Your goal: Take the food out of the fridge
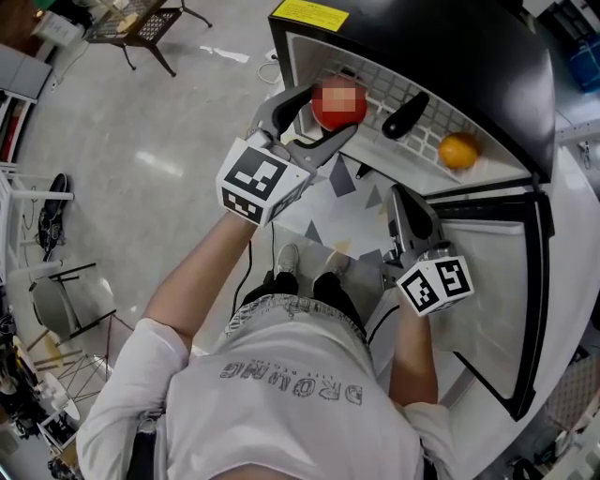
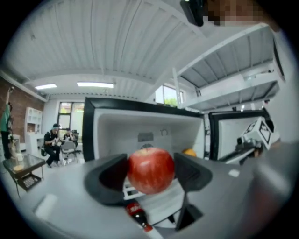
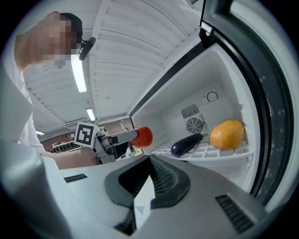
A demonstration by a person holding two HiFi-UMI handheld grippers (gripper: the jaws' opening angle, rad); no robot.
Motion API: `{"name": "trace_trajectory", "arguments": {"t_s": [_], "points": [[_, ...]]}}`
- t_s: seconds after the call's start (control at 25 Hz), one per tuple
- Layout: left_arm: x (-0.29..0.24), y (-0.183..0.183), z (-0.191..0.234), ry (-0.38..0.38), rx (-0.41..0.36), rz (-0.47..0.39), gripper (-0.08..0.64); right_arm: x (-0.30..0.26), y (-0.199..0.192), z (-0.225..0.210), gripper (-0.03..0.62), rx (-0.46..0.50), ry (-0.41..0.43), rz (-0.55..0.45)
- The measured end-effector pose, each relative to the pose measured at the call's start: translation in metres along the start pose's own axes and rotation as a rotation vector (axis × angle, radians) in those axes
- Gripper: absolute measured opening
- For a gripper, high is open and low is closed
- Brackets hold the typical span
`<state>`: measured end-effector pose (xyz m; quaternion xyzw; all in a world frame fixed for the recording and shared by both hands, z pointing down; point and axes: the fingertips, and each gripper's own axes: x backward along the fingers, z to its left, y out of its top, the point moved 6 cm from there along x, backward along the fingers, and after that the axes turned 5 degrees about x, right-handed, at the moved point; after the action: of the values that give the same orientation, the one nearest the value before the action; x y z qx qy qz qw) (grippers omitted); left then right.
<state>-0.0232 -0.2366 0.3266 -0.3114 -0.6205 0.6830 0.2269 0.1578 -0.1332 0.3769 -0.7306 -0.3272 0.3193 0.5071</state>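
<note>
A red apple (image 2: 150, 171) sits squeezed between the dark pads of my left gripper (image 2: 151, 163), just in front of the open fridge. In the head view that left gripper (image 1: 323, 112) is at the front edge of the white wire shelf (image 1: 389, 141). A dark eggplant (image 1: 405, 114) and an orange (image 1: 458, 150) lie on this shelf. My right gripper (image 1: 405, 199) hangs lower, in front of the fridge opening, jaws together with nothing between them. From the right gripper view the eggplant (image 3: 187, 144) and orange (image 3: 227, 134) lie ahead to the right, the apple (image 3: 142, 136) to the left.
The fridge door (image 1: 511, 309) stands open on the right. A cola bottle (image 2: 136, 214) lies lower inside the fridge. My feet (image 1: 309, 267) stand on a patterned mat. A small table (image 1: 131, 23) is far back left; seated people (image 2: 53, 140) are in the distance.
</note>
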Motion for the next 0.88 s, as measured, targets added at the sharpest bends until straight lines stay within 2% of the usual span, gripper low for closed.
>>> {"name": "trace_trajectory", "arguments": {"t_s": [0.88], "points": [[0.075,-0.014,-0.002,-0.102,0.058,-0.056,0.318,0.013,-0.002,0.051,-0.009,0.063,-0.087,-0.013]]}}
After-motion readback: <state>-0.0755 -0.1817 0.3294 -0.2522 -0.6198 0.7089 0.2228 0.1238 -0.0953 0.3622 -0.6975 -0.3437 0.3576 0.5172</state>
